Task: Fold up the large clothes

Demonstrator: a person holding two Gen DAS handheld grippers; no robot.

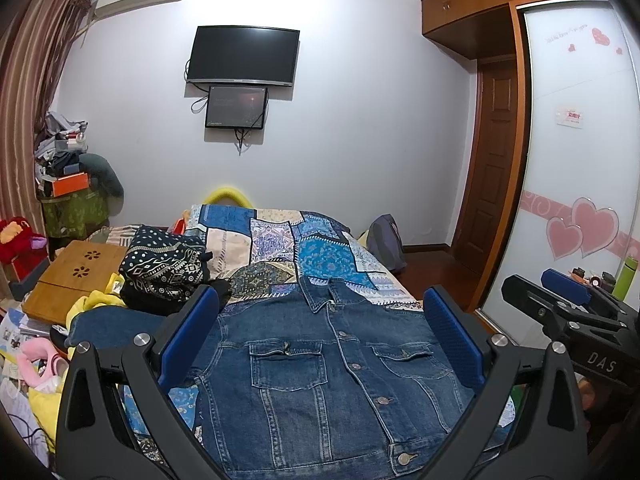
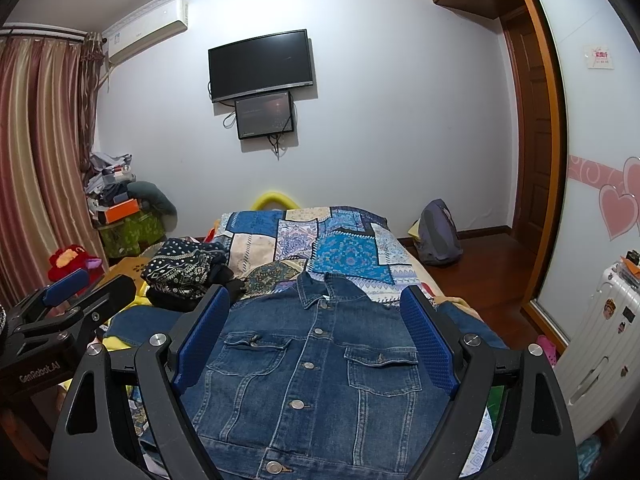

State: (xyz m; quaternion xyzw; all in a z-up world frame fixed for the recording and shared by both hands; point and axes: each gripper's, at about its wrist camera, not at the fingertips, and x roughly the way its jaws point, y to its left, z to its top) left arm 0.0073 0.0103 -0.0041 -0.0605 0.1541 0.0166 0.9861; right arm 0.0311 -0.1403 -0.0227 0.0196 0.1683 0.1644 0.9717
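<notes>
I hold my left gripper (image 1: pixel 320 336) and right gripper (image 2: pixel 316 336) spread wide and empty above the denim jacket (image 1: pixel 332 368), which lies buttoned, front up, on the patchwork bedspread (image 1: pixel 280 240); I judge I should pinch a sleeve first and fold it inward. Folded clothes (image 1: pixel 164 268) sit left, a wardrobe (image 1: pixel 580 140) right

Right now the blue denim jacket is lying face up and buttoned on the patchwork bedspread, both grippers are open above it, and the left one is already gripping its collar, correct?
Not quite. The left gripper grips nothing: the left wrist view shows its fingers spread wide with the blue denim jacket lying untouched between them. The rest holds: jacket face up and buttoned on the patchwork bedspread, right gripper also open.
</notes>
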